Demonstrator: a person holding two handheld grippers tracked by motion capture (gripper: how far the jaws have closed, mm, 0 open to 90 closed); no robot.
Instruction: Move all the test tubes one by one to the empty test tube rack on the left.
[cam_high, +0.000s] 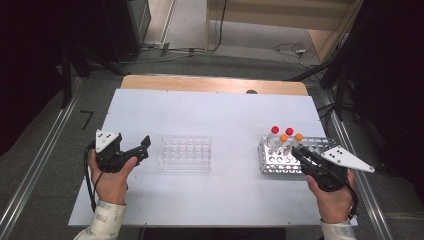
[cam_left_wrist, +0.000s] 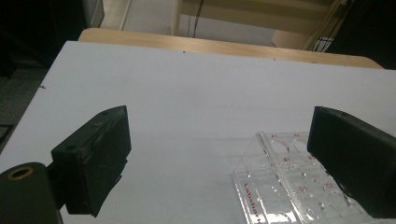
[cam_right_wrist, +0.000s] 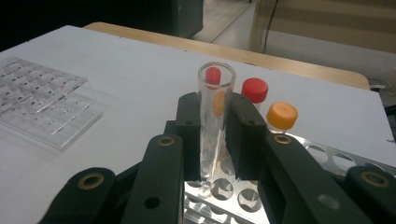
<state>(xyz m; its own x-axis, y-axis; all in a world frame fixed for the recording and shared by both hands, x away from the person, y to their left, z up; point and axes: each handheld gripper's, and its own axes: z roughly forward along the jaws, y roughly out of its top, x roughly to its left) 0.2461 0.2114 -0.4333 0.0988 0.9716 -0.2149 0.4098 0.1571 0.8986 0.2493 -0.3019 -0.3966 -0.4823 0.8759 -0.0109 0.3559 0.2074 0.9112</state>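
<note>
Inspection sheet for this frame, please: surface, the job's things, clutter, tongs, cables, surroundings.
Surface: white table top, wooden edge at the far side.
Job's things: uncapped clear tube held above the metal rack; red- and orange-capped tubes stand in that rack; clear plastic rack holds no tubes.
Clutter: nothing seen.
Tongs: right tongs shut on the clear tube; left tongs open, beside the clear plastic rack.
Cables: black cable trails from the left tongs; loose cables on the floor beyond the table.
Surroundings: grey floor, metal rails on both sides, dark stands.
</note>
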